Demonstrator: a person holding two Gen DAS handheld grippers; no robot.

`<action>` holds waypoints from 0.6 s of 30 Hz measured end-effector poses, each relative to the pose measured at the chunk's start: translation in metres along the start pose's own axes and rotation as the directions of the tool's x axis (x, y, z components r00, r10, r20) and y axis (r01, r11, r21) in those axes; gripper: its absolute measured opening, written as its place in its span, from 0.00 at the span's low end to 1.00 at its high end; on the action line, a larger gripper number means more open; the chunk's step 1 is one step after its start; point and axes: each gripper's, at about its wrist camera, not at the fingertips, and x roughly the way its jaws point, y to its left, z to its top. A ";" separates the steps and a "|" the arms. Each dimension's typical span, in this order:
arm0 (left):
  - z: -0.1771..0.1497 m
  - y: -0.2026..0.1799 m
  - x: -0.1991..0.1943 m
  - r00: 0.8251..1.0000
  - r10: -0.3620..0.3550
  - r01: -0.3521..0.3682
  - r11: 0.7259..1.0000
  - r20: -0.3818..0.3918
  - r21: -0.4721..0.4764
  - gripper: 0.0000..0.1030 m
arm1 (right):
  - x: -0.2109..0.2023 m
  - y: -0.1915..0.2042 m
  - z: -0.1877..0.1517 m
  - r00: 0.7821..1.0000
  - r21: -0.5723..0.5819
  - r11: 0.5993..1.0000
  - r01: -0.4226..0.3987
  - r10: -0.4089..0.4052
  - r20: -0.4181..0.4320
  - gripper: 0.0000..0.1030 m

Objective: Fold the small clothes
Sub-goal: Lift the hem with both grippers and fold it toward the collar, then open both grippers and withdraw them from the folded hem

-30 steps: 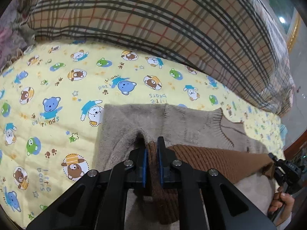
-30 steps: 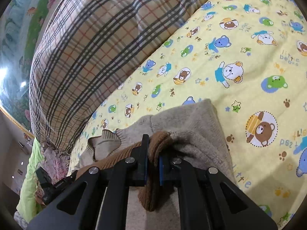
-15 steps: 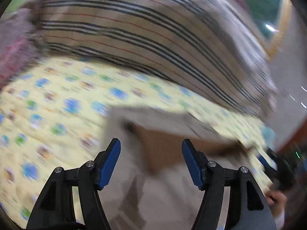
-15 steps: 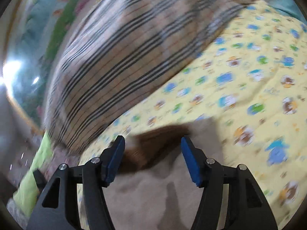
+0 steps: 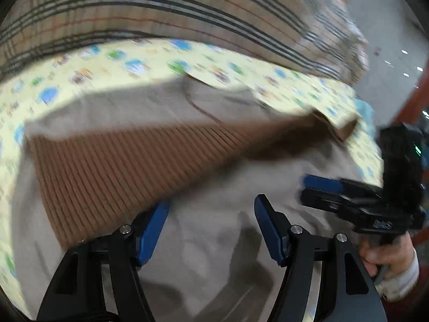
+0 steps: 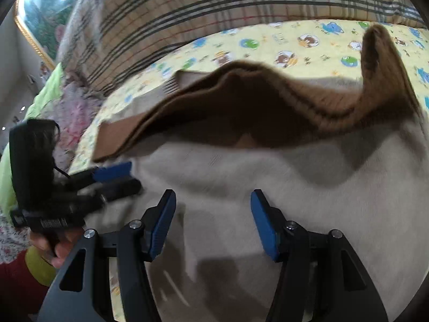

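Note:
A beige knitted sweater (image 5: 214,255) lies on the bed with its brown ribbed hem (image 5: 107,174) folded over its body. My left gripper (image 5: 211,228) hovers open just above the beige cloth, near the hem's front edge, with nothing between its blue pads. In the right wrist view the hem (image 6: 268,112) lies rumpled, one corner standing up at the right. My right gripper (image 6: 213,220) is open over the beige body (image 6: 268,174); its jaws are closing a little, with nothing between them. Each gripper shows in the other's view: right gripper (image 5: 321,187), left gripper (image 6: 115,177).
A yellow bear-print sheet (image 5: 134,61) covers the bed. A big plaid pillow (image 5: 161,13) runs along the far side. Pink fluffy cloth (image 6: 77,107) and a green blanket (image 6: 45,99) lie at the left. A person's hand (image 5: 380,257) holds the right gripper.
Both grippers were shut on the brown hem; they have let go, opened and drawn back toward the near side. The hem now rests loose on the sweater.

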 end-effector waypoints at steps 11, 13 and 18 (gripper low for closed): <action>0.044 0.112 -0.023 0.972 0.146 -0.087 0.950 0.182 -0.299 0.62 | -0.076 -0.102 -0.001 0.891 0.410 0.911 0.041 -0.219 0.398 0.58; 0.037 0.118 -0.032 0.966 0.182 -0.115 0.938 0.184 -0.327 0.63 | -0.087 -0.105 -0.012 0.877 0.431 0.902 0.031 -0.231 0.421 0.58; -0.010 0.111 -0.064 0.972 0.165 -0.098 0.933 0.170 -0.345 0.65 | -0.118 -0.093 -0.035 0.859 0.426 0.904 0.034 -0.244 0.449 0.58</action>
